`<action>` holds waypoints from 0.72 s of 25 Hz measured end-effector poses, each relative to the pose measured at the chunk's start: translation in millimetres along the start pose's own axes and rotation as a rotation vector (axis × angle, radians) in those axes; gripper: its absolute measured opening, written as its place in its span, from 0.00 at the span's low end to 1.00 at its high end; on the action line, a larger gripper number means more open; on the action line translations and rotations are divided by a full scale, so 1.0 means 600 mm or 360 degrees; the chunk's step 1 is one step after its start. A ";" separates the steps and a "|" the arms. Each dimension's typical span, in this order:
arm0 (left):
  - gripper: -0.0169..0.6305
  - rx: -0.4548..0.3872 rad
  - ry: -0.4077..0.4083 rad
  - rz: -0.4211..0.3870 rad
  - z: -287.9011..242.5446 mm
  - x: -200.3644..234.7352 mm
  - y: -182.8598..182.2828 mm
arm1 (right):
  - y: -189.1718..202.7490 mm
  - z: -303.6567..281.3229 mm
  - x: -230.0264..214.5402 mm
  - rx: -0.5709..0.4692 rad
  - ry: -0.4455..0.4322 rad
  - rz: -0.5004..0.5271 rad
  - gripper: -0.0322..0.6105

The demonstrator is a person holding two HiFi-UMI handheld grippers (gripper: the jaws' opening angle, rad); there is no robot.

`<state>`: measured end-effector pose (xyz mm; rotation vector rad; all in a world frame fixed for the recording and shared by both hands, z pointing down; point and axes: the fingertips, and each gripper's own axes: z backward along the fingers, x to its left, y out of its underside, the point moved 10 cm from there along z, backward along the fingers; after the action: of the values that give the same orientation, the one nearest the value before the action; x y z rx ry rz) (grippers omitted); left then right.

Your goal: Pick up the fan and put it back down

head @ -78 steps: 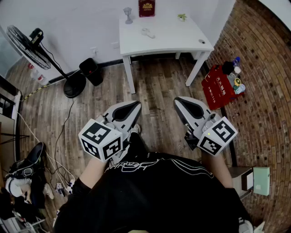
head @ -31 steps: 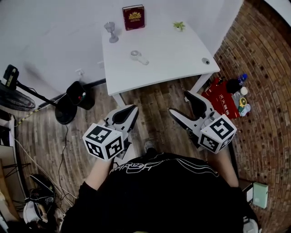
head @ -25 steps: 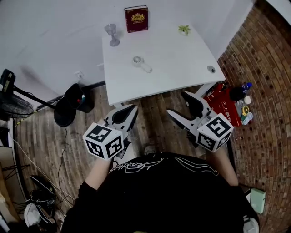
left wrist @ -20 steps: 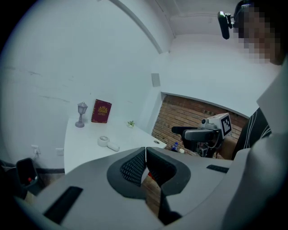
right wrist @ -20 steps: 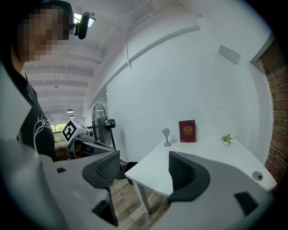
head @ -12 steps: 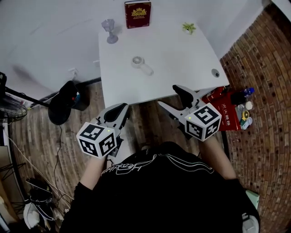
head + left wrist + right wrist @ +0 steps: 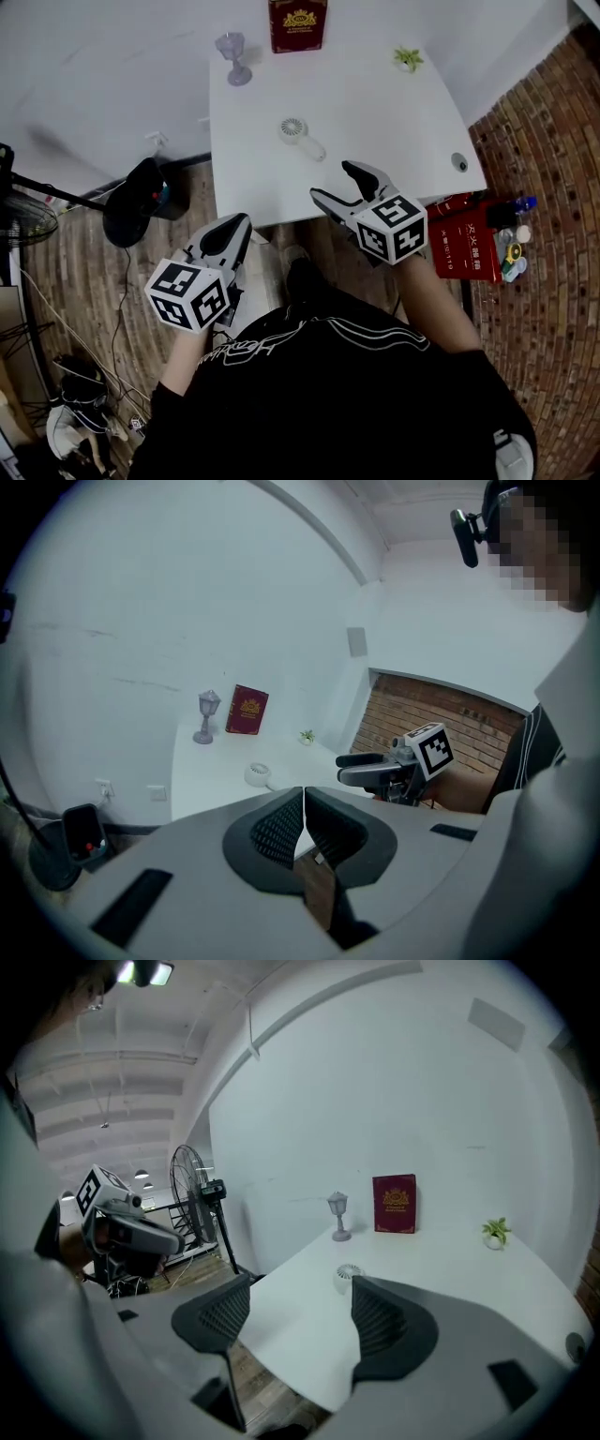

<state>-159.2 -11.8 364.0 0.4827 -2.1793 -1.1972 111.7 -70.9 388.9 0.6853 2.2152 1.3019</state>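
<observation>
A small white handheld fan lies flat on the white table, near its middle, handle pointing toward the front right. My right gripper hovers open over the table's front edge, short of the fan, with nothing between its jaws. The right gripper view shows the fan just beyond the right gripper. My left gripper is shut and empty, held lower, in front of the table's left corner. In the left gripper view the fan lies beyond the left gripper.
At the table's back stand a red book, a small grey lantern ornament and a tiny potted plant. On the wooden floor at left are a standing floor fan and a black bin. A red box sits by the brick wall.
The person has walked up to the table. The right gripper has moved forward and up over the table's front edge. The left gripper has stayed low and shut.
</observation>
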 end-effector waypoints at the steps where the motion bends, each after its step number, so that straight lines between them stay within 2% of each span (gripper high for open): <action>1: 0.08 0.0008 -0.0012 0.0005 -0.004 0.005 -0.004 | -0.002 -0.015 -0.008 0.0015 -0.0007 0.0006 0.56; 10: 0.08 0.0044 -0.0071 0.0090 -0.059 0.071 -0.039 | -0.007 -0.144 -0.079 0.0171 -0.0024 0.0050 0.56; 18: 0.08 0.0052 -0.0135 0.0150 -0.089 0.117 -0.055 | 0.018 -0.230 -0.123 0.0347 -0.0024 0.0065 0.55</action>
<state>-176.5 -102.9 381.0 0.3439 -2.2701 -1.1518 83.7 -202.6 469.3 0.8210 2.3641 1.0795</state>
